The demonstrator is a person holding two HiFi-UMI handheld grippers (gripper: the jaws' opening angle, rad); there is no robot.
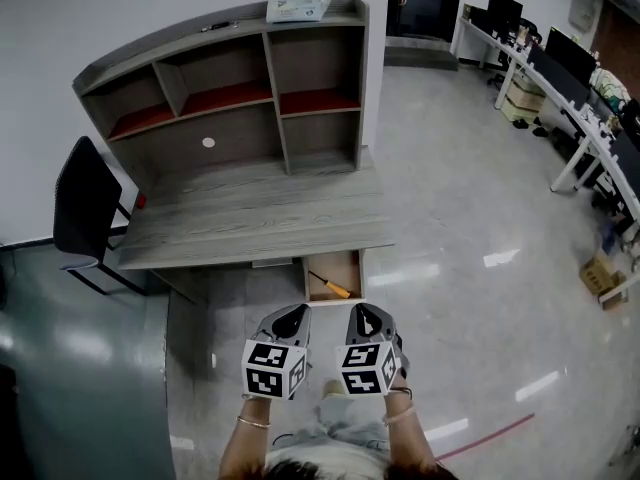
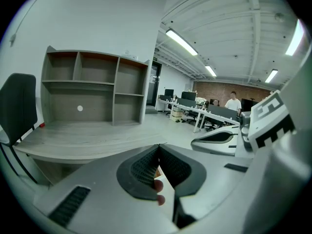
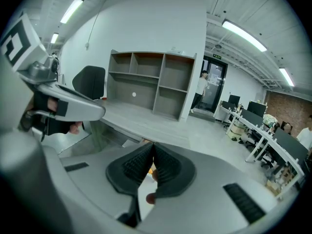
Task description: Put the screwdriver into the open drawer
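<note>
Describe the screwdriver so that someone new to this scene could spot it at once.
Find the grey wooden desk with the shelf unit on top. Under its front right corner a drawer stands pulled open. The screwdriver lies slantwise inside, the only thing seen there, marked by its orange handle and thin dark shaft.

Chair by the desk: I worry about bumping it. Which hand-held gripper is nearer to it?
Left. The left hand-held gripper is in front of the desk, to the right of the chair. The right hand-held gripper is beside the left one, even farther right.
</note>
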